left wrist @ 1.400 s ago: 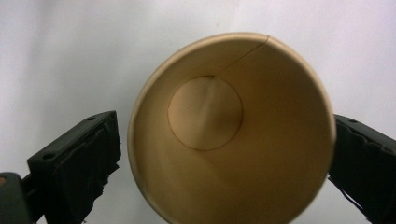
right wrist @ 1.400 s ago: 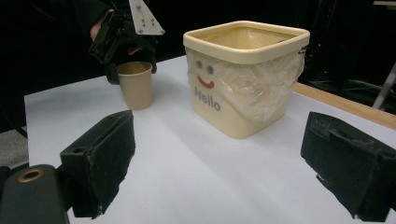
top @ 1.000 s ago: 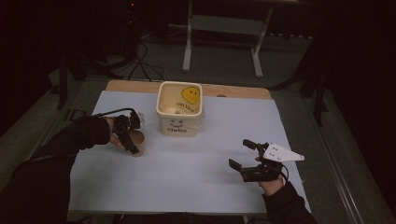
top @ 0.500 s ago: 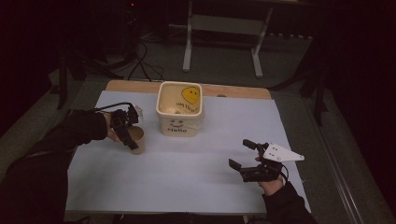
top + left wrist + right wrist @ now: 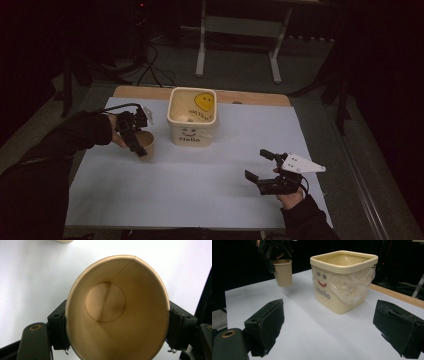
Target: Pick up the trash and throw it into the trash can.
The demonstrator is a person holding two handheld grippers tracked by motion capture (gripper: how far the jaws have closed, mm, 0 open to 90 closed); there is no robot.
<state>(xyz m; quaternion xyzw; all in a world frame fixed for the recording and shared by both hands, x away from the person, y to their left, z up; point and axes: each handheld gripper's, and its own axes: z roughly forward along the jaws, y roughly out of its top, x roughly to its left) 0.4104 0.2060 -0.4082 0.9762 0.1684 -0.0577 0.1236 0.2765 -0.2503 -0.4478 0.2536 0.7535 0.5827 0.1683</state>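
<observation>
I have the paper cup (image 5: 117, 312) pinched in my left gripper (image 5: 134, 134), the jaws having just been closing on its sides; in the left gripper view the rim is squeezed into an oval between the pads. The cup hangs clear of the white surface (image 5: 200, 195), just left of the cream bin (image 5: 192, 120) with the smiley face and the word "Hello". My right gripper (image 5: 267, 172) rests near the front right of the surface with its jaws spread and nothing between them. My worry is the grip itself: thin paper buckles easily, and more squeeze could crease the wall or let the cup pop out sideways. The cup also looks tilted, so a quick swing toward the bin could clip the bin's rim and knock the cup loose or shove the bin.
</observation>
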